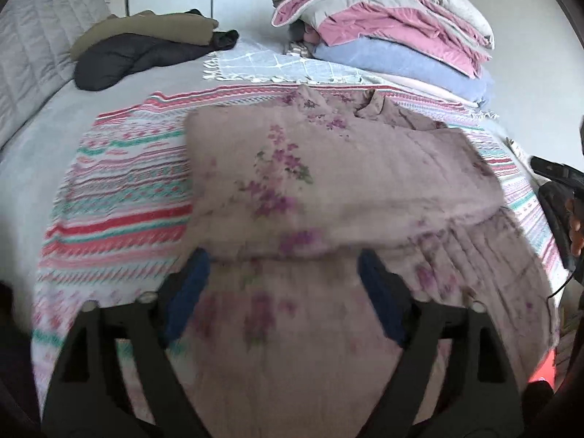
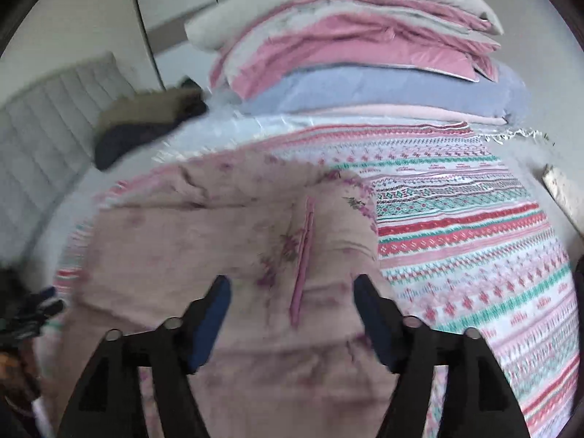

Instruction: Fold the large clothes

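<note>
Both the left claw (image 1: 281, 273) and right claw (image 2: 292, 292) hung released over the half-folded floral garment (image 1: 328, 182), whose near edge wanted level, matched grips.

floral garment (image 1: 328, 189) blurred, near edge cropped

Left tool (image 1: 283, 273), right tool (image 2: 292, 301): black angular frames, dark-blue finger pads (image 1: 189, 292), round silver screws.

bed (image 1: 33, 146) | striped blanket (image 1: 120, 182), dark clothes (image 1: 120, 58), bedding stack (image 1: 394, 54), probably
</note>
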A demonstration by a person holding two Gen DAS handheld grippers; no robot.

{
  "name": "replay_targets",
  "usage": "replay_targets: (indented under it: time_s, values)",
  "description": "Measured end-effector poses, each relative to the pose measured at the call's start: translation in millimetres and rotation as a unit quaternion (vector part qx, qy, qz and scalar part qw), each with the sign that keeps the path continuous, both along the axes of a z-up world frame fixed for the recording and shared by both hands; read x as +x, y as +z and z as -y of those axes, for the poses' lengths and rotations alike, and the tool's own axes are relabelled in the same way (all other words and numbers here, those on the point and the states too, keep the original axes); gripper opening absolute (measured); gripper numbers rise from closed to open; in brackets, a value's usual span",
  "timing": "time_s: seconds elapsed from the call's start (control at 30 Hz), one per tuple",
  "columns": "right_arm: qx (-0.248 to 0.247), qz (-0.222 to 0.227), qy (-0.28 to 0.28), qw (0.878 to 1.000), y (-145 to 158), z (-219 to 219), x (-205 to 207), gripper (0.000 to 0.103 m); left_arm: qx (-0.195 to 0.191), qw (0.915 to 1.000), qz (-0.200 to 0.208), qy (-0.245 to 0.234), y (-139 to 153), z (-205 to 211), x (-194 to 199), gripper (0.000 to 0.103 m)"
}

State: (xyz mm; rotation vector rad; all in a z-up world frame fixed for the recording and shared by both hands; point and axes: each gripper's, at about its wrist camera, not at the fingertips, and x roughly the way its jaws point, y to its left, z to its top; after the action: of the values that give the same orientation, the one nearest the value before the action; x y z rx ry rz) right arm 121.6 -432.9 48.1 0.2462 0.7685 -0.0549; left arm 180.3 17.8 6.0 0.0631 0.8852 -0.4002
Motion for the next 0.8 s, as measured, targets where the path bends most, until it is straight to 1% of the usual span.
replay_targets:
  time_s: [0.03,0.07,0.13,0.23,0.27,0.33,0.47,0.53,0.57,0.6,0.63,0.67,0.73,0.8]
  values:
    - [0.007,0.010,0.004,1.000,10,0,-20,0.081,-0.010,0.9999,-0.008,0.004,5,-6,-8,0.094]
    - [0.013,0.016,0.007,1.000,17,3,-37,0.083,-0.028,0.9993,-0.024,0.006,11,-16,-20,0.099]
    - [0.027,0.024,0.020,0.999,27,8,-71,0.085,-0.054,0.9976,-0.043,0.007,19,-31,-42,0.100]
    - [0.051,0.022,0.039,0.998,28,12,-124,0.085,-0.062,0.9969,-0.047,0.007,25,-45,-73,0.100]
    - [0.055,0.019,0.040,0.997,25,15,-133,0.086,-0.063,0.9969,-0.046,0.004,26,-51,-88,0.100]
    - [0.064,0.010,0.047,0.997,13,20,-163,0.086,-0.066,0.9965,-0.052,-0.001,23,-58,-109,0.101]
    - [0.068,-0.014,0.052,0.996,-21,29,-211,0.086,-0.070,0.9932,-0.090,-0.024,-2,-74,-148,0.101]
    - [0.074,-0.032,0.048,0.996,-44,37,-228,0.086,-0.062,0.9922,-0.105,-0.026,-15,-80,-157,0.101]
    - [0.079,-0.037,0.045,0.995,-54,38,-233,0.086,-0.051,0.9921,-0.112,-0.023,-25,-85,-162,0.100]
    - [0.090,-0.046,0.039,0.994,-67,43,-240,0.086,-0.049,0.9916,-0.118,-0.019,-32,-88,-164,0.100]
    - [0.101,-0.050,0.034,0.993,-79,48,-244,0.086,-0.053,0.9896,-0.133,-0.016,-43,-92,-165,0.100]
    - [0.112,-0.053,0.032,0.992,-89,51,-249,0.086,-0.065,0.9861,-0.152,-0.015,-53,-96,-167,0.100]
    - [0.125,-0.060,0.024,0.990,-109,56,-256,0.086,-0.091,0.9785,-0.184,-0.017,-69,-100,-170,0.097]
    - [0.132,-0.072,0.018,0.988,-126,54,-256,0.086,-0.122,0.9687,-0.214,-0.028,-84,-99,-175,0.085]
